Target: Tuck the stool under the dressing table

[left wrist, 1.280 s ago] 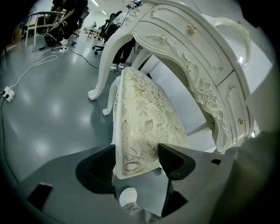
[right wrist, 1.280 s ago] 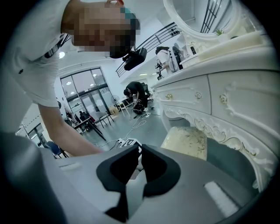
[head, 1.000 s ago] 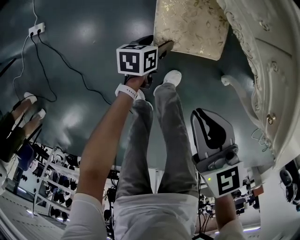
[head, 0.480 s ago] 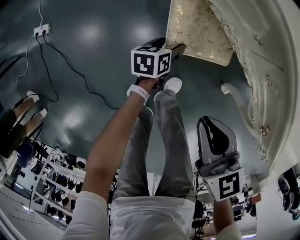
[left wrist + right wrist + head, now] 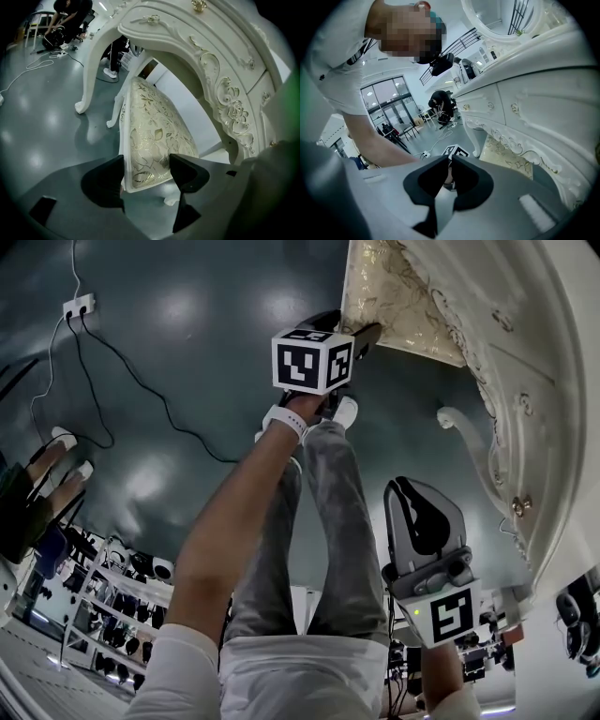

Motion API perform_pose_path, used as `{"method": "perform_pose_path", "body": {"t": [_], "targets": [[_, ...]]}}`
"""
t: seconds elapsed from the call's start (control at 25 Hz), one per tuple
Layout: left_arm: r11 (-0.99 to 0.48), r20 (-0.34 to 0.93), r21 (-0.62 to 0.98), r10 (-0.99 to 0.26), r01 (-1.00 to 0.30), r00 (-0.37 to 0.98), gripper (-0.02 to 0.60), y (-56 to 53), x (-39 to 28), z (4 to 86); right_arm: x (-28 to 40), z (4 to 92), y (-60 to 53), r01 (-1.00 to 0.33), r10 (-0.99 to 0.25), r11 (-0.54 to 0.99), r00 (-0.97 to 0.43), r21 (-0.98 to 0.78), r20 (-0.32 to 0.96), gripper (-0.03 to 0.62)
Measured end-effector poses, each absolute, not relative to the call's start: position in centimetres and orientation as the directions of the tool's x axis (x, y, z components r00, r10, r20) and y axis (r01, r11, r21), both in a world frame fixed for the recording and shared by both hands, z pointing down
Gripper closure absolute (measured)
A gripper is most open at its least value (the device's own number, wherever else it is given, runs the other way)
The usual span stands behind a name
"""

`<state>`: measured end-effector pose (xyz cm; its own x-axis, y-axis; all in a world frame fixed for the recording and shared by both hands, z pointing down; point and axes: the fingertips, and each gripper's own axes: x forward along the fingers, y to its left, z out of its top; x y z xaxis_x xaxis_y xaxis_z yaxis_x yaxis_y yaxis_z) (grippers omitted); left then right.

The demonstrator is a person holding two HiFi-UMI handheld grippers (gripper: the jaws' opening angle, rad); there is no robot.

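Our left gripper (image 5: 147,171) has its jaws clamped on the near edge of the stool (image 5: 154,131), whose gold-patterned seat sits partly under the arch of the dressing table (image 5: 525,362). The table's curved leg (image 5: 469,427) stands just right of it. Our right gripper (image 5: 451,174) hangs apart, jaws nearly together, empty. A power strip (image 5: 75,307) lies on the floor (image 5: 187,334), far left.

Dim head view; pale glare patches on glossy floor (image 5: 178,306) at 11 o'clock. Heavy fisheye warp, black vignetted corners in gripper views. Right one brighter, lit from 9 o'clock.
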<state>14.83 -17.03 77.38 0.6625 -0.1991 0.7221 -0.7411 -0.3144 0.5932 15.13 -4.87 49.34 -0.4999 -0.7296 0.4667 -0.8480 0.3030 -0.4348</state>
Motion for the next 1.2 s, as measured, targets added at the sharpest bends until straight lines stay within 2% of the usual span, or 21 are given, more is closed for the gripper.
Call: {"method": "perform_pose_path", "body": {"t": [0.32,0.68,1.2], "targets": [[-0.337,0.702,0.600,-0.214,-0.725,0.680,0.265,-19.0,18.4,77.1,16.2,49.8,-4.6,-0.853,-0.730,0.287,-0.489,-0.436,0.478,0.560],[-0.334,0.678,0.604,-0.261,-0.723,0.687,0.265,-19.6,19.2,77.3,17.0,50.1,-4.7,-0.857,-0.737,0.269,-0.477,-0.439,0.479,0.560],[-0.327,0.623,0.666,-0.249,-0.670,0.741,0.262,-19.8,25.0,77.3,18.2,49.6,-4.3,-0.874,-0.756,0.228,-0.437,-0.429,0.487,0.560]]}}
